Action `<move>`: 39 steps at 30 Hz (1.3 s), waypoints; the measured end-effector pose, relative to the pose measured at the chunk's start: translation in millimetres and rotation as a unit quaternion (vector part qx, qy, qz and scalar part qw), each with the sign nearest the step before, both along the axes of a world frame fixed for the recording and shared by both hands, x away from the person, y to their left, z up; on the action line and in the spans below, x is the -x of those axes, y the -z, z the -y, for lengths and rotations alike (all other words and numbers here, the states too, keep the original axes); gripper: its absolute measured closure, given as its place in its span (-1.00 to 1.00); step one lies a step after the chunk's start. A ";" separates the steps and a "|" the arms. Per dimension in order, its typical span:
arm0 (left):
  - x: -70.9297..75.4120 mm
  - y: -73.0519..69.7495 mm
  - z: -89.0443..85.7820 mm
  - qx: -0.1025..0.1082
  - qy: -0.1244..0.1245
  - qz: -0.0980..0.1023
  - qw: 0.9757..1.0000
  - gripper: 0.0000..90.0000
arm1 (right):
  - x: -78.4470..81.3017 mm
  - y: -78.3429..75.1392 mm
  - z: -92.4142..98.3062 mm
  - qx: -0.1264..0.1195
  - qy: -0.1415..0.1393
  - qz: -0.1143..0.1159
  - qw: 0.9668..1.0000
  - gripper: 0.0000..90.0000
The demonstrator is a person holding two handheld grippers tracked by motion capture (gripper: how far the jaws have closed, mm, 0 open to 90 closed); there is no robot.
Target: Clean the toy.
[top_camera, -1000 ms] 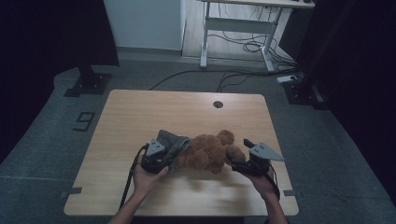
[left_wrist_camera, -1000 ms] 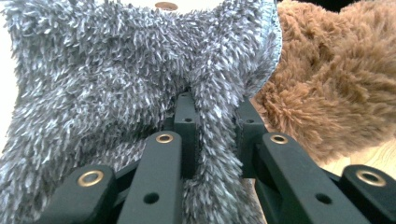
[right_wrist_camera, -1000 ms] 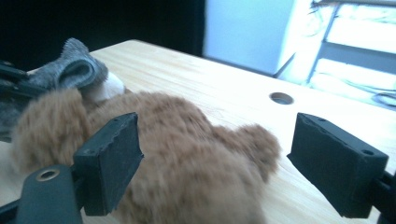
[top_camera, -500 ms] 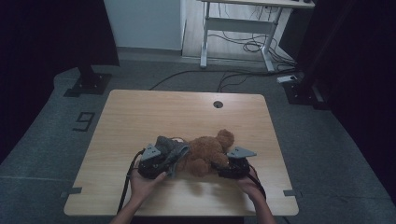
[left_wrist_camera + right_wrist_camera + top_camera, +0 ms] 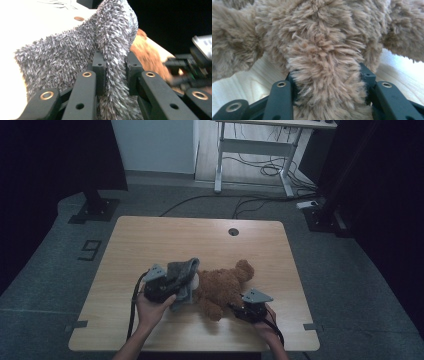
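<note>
A brown teddy bear (image 5: 222,287) lies on the wooden table (image 5: 165,235), its head toward the back right. A grey fuzzy cloth (image 5: 184,272) drapes over the bear's left end. My left gripper (image 5: 179,287) is shut on a fold of this cloth (image 5: 62,50); in the left gripper view the fold stands pinched between the jaws of the left gripper (image 5: 113,65), with the bear (image 5: 147,52) behind it. My right gripper (image 5: 236,307) sits low at the bear's near right side. Its jaws have just been closing, and the right gripper (image 5: 328,72) now presses on a furry limb of the bear (image 5: 312,32).
A round cable hole (image 5: 233,231) lies near the table's far edge. Behind the table are a white desk frame (image 5: 255,150) with cables on the floor, and a black stand base (image 5: 95,210) at the left. The right gripper (image 5: 192,70) appears blurred in the left gripper view.
The right gripper came down from beside the bear, moved in to the left and closed on its limb. The left gripper rose a little with the grey cloth.
</note>
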State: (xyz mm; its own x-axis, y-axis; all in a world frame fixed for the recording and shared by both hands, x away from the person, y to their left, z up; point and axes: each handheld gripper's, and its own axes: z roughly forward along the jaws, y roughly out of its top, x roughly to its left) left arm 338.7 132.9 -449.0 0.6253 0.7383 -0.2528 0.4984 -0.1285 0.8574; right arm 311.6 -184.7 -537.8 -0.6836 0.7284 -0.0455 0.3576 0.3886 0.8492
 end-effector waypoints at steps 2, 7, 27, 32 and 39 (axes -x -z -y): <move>-10.6 6.8 10.1 -0.016 -0.005 -0.007 1.000 0.65 | -0.7 1.2 -2.0 0.004 0.005 0.005 1.000 0.19; -11.7 13.2 4.6 -0.037 -0.025 0.005 0.999 0.66 | -1.7 2.6 -1.1 0.000 0.007 0.006 1.000 0.21; -24.2 78.2 -62.0 -0.042 -0.054 -0.136 0.988 0.68 | -1.3 5.6 -2.4 -0.003 0.019 0.004 1.000 0.25; -23.2 86.1 -58.3 -0.056 -0.042 -0.154 0.986 0.68 | -1.0 5.9 -2.0 -0.004 0.019 0.004 1.000 0.25; -16.6 62.9 -79.7 0.000 -0.047 -0.133 0.990 0.66 | -0.8 5.9 -1.2 -0.004 0.019 0.006 1.000 0.24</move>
State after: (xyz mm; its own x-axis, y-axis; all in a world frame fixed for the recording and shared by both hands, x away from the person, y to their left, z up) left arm 355.3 212.5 -511.9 0.4654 0.7899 -0.3992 0.7158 -0.0707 0.6947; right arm 312.4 -183.5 -543.7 -0.6544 0.7547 -0.0474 0.3619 0.3676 0.8567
